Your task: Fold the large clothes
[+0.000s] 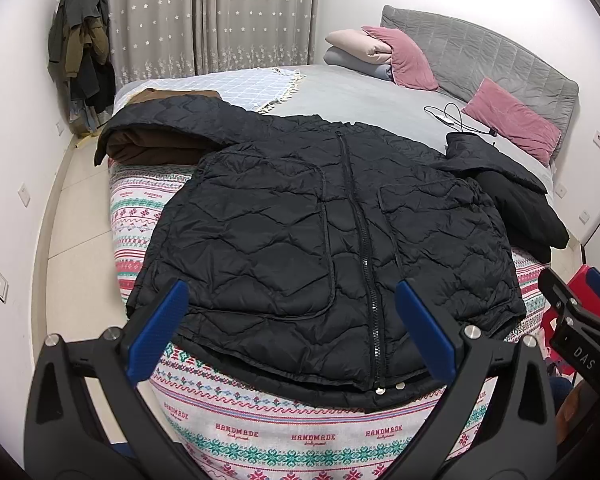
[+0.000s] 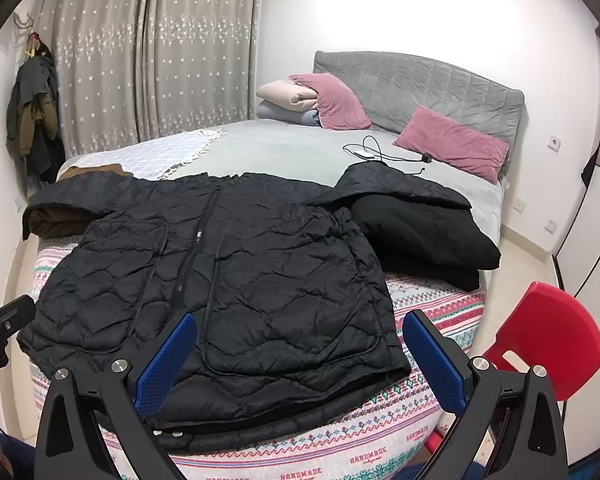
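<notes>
A black quilted jacket (image 1: 300,224) lies flat, front up and zipped, on the foot of the bed, sleeves spread to both sides; it also shows in the right wrist view (image 2: 228,280). My left gripper (image 1: 292,320) is open and empty, held above the jacket's hem left of the zip. My right gripper (image 2: 300,352) is open and empty above the hem's right corner. The right gripper shows at the edge of the left wrist view (image 1: 580,312).
A patterned blanket (image 1: 268,428) covers the bed's foot. A folded brown garment (image 1: 152,144) lies under the left sleeve, a folded black one (image 2: 424,232) under the right. Pink pillows (image 2: 452,142), a charger cable (image 2: 376,154) and a red chair (image 2: 548,336) are nearby.
</notes>
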`<state>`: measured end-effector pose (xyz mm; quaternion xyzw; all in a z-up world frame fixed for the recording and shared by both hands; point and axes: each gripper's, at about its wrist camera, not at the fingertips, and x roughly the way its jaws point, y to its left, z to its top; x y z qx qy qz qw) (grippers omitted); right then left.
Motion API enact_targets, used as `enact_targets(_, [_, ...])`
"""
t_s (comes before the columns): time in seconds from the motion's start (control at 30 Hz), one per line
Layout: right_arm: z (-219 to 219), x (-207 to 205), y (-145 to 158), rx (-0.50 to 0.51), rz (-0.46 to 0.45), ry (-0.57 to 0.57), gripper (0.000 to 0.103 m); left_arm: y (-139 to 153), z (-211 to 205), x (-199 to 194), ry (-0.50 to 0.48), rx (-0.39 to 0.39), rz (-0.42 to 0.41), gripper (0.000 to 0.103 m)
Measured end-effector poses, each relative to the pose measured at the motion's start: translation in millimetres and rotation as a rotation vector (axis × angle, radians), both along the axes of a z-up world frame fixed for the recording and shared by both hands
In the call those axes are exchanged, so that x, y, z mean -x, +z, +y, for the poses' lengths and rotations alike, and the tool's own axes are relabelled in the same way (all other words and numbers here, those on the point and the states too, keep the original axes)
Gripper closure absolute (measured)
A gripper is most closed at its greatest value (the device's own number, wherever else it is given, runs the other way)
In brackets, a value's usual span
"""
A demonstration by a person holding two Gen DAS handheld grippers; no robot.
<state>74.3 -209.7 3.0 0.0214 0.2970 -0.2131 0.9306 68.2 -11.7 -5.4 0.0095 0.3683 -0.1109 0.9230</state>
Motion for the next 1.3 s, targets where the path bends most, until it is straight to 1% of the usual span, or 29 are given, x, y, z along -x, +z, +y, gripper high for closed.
enact_targets(0.37, [2.4, -4.8, -3.6, 0.007, 0.013, 0.001, 0.000, -1.8, 0.9, -0.8, 0.003, -0.002, 0.001, 0.000])
enact_targets(0.5, [1.1, -5.8, -5.1, 0.012, 0.017, -0.001, 0.000, -3.7, 6.2, -6.4, 0.012, -0.003, 0.009, 0.000])
enact_targets(0.6, [-6.0, -9.3, -8.3, 0.016, 0.019, -0.011, 0.000, -5.1, 17.4, -14.4, 0.027, 0.006, 0.022, 0.000])
enact_targets(0.67, [-17.9, -13.1, -13.2, 0.008, 0.025, -0.015, 0.000, -6.9, 32.1, -22.4, 0.052, 0.019, 0.034, 0.000])
enact_targets(0.73, [-37.7, -18.2, -21.1, -0.037, 0.045, -0.022, 0.000, -10.7, 49.3, -30.4, 0.086, 0.033, 0.050, 0.000])
enact_targets(0.83, [-83.2, -22.2, -39.2, -0.163, 0.062, -0.073, 0.000, -20.6, 78.0, -44.9, 0.152, 0.041, 0.073, 0.000])
enact_targets(0.97, [-121.3, -26.5, -58.6, -0.251, 0.100, -0.102, 0.000, -38.4, 107.9, -64.3, 0.223, 0.036, 0.117, 0.000])
enact_targets(1.0, [-133.3, -26.5, -64.8, -0.305, 0.102, -0.102, 0.000, -45.4, 117.2, -70.2, 0.240, 0.045, 0.137, 0.000])
enact_targets(1.1, [-157.0, -24.5, -79.2, -0.398, 0.105, -0.125, 0.000, -67.6, 138.2, -85.6, 0.286, 0.072, 0.204, 0.007])
enact_targets(1.17, [-171.2, -22.6, -89.2, -0.451, 0.113, -0.148, 0.000, -85.5, 152.5, -95.0, 0.309, 0.113, 0.260, 0.009])
enact_targets(1.23, [-181.0, -21.8, -95.7, -0.512, 0.109, -0.154, 0.000, -97.6, 160.6, -98.6, 0.323, 0.151, 0.299, 0.017])
enact_targets(1.27, [-184.5, -21.4, -98.5, -0.542, 0.105, -0.153, 0.000, -102.8, 163.7, -99.8, 0.325, 0.175, 0.322, 0.018])
enact_targets(1.3, [-187.5, -21.8, -101.9, -0.568, 0.105, -0.154, 0.000, -105.0, 163.9, -99.0, 0.327, 0.191, 0.333, 0.022])
